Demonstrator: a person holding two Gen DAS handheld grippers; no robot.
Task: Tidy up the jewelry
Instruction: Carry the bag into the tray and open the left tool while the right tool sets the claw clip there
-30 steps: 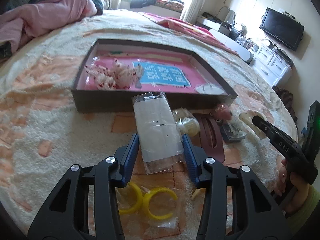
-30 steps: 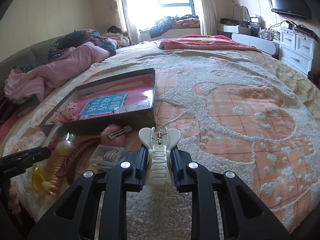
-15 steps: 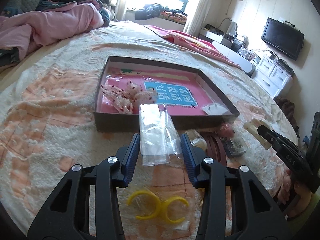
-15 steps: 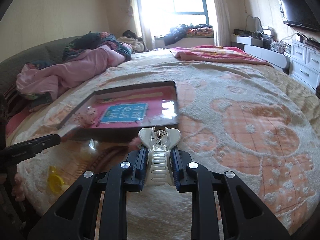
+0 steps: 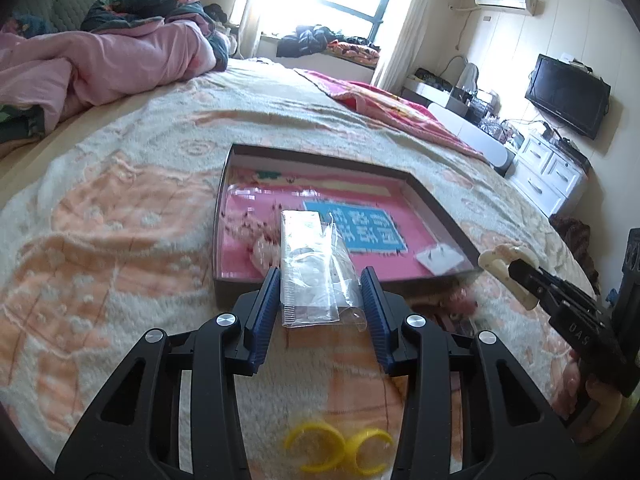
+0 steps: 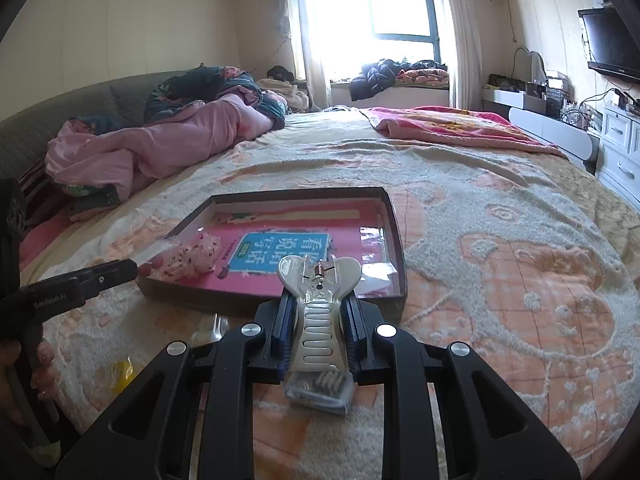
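On the far left of the bedspread [image 5: 100,240] nothing of the task lies; the action sits toward the middle. The left gripper [image 5: 320,296] pinches a clear plastic packet [image 5: 310,264] by its two long edges, the blue pads pressed against it so the flimsy film stays flat instead of folding. The packet is held above the near wall of the shallow dark box [image 5: 440,200], its far end reaching over the pink floor, which suggests it is about to be laid inside beside the pale pink speckled hair ornament [image 5: 260,240] already there. Below the gripper, a pair of yellow rings [image 5: 340,446] in their own clear bag lie on the bedspread, not yet sorted. Further right in the box, a small clear bag [image 5: 438,258] rests near the front right corner, just right of the blue printed label [image 5: 364,228].

The right gripper [image 6: 320,332] is closed on a translucent cream claw hair clip [image 6: 322,304], gripped across its toothed body with the spring end pointing forward, a hold that keeps the clip shut. It hovers near the box's front right corner, probably next to be set down. Directly under it a small clear case [image 6: 318,394] of tiny metal pieces lies on the bedspread.
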